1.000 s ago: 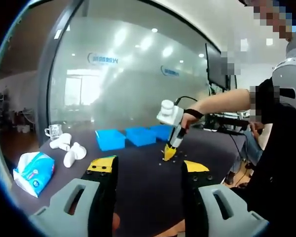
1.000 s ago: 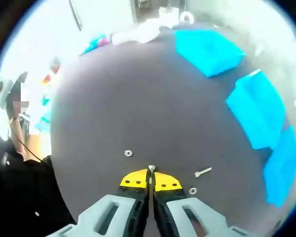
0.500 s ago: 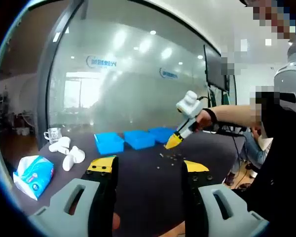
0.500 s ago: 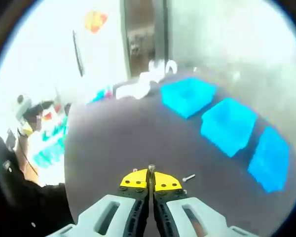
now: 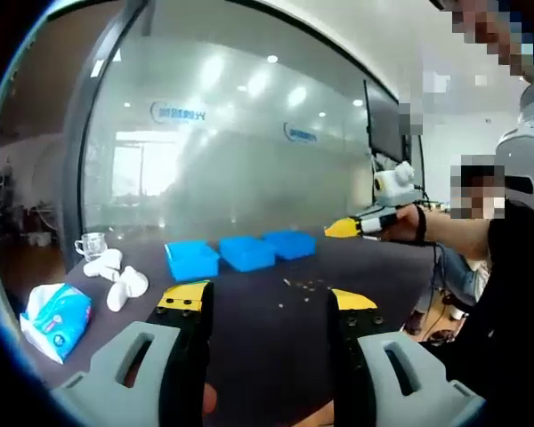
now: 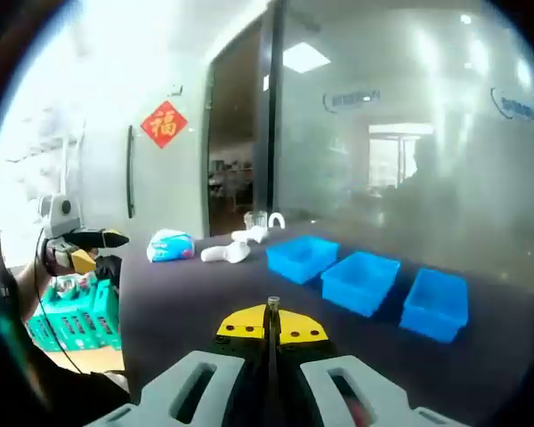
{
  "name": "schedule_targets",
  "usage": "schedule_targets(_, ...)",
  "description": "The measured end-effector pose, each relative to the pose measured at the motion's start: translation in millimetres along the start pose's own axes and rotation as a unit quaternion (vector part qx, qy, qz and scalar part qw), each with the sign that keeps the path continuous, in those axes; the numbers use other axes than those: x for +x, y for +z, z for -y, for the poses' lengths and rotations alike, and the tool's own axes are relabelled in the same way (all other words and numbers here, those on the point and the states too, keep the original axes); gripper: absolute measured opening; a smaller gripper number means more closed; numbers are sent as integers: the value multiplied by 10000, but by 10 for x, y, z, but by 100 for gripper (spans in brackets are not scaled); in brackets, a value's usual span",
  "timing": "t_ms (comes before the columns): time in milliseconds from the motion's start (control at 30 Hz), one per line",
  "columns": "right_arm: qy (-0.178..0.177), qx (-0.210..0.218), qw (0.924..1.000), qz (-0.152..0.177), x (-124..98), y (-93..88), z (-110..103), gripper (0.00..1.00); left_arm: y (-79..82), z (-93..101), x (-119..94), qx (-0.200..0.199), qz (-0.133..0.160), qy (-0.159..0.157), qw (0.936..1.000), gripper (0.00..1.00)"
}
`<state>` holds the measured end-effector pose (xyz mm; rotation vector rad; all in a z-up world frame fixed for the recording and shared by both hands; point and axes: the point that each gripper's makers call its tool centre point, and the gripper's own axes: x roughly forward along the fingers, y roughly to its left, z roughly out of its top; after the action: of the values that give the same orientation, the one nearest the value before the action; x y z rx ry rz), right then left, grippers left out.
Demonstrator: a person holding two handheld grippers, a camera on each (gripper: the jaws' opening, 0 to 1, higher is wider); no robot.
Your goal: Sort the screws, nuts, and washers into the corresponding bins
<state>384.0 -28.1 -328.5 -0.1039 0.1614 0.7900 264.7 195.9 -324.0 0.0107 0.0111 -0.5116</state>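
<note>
- Right gripper point(image 6: 271, 325): fingers pinched on a small screw point(image 6: 272, 305), held above the desk point(image 6: 205, 285).
- Left gripper point(image 5: 267, 307): fingers wide, empty.
- Three blue bins point(image 6: 365, 280) stood at 2 o'clock of the screw.
- Loose hardware point(image 5: 304, 285) lay on the desk.

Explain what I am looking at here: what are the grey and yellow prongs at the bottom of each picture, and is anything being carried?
No robot: a person holds a two-jaw tool in each hand, and a fisheye camera rides on each. The left gripper view looks along the left tool, jaws apart and empty, over a dark table with three blue bins, scattered small hardware, a tissue pack and white objects. The right tool shows there too, raised. The right gripper view looks along the right tool, jaws shut on a small metal piece, probably a screw, high above the table.
</note>
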Motion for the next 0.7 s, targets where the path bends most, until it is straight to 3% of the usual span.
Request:
schedule_targets(167, -547, 372, 9957, 651, -340, 50, 158, 0, -7, 30, 22, -22, -6, -45, 10000, 50)
schedule_targets(267, -1002, 477, 9898, 889, -565, 24, 370, 0, -14, 34, 25, -49, -10, -49, 10000, 50)
schedule_targets(367, -1462, 260, 9845, 931, -773, -43, 532, 0, -23, 36, 25, -59, -28, -52, 10000, 50)
schedule_targets(567, -1861, 305, 9772, 979, -1029, -147, 651, 0, -26, 27, 42, -67, -42, -37, 10000, 50)
schedule_targets(700, -2058, 353, 9717, 1101, -1063, -108, 776, 0, -21, 31, 68, -83, -28, -32, 10000, 50)
